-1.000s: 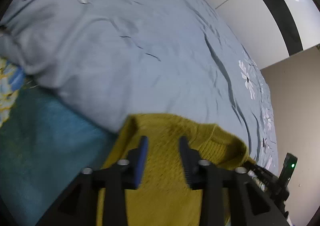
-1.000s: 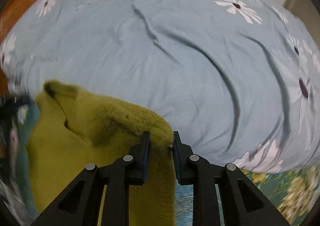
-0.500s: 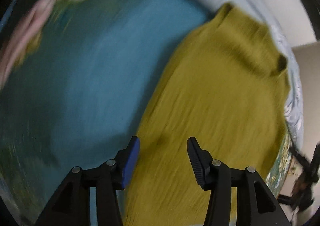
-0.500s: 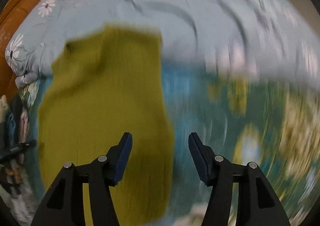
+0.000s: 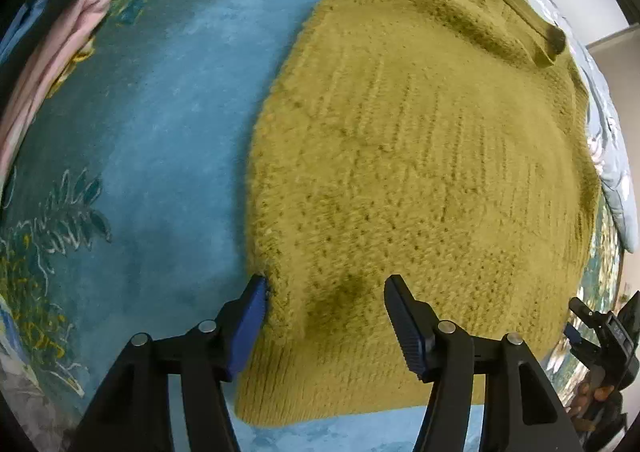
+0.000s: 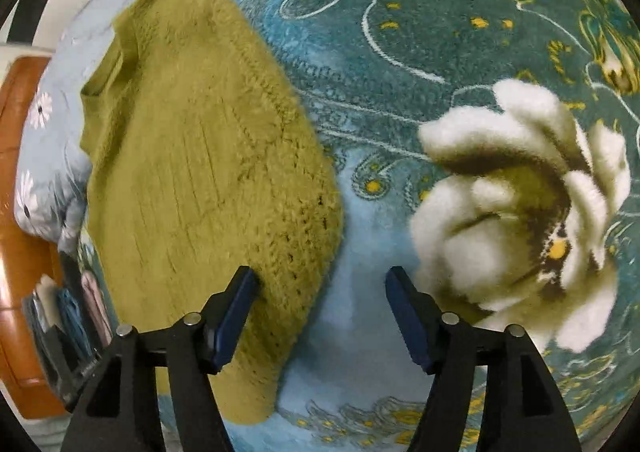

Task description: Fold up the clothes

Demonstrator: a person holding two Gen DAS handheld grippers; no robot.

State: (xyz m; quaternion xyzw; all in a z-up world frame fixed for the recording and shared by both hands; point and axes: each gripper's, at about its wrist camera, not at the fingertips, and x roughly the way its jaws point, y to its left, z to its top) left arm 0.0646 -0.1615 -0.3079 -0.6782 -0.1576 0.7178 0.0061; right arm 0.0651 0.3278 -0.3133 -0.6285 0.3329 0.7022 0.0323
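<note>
- The left gripper (image 5: pixel 325 298) has its fingers spread wide and grasps nothing; it sits over the hem end of the sweater (image 5: pixel 420 156), near its left edge.
- The right gripper (image 6: pixel 320 292) is likewise spread and empty, straddling the sweater's right edge.
- The mustard knit sweater lies flat on a teal floral blanket (image 6: pixel 440 52), folded into a narrow panel.
- Its collar end lies farthest, reaching a pale blue duvet (image 5: pixel 612 180).
</note>
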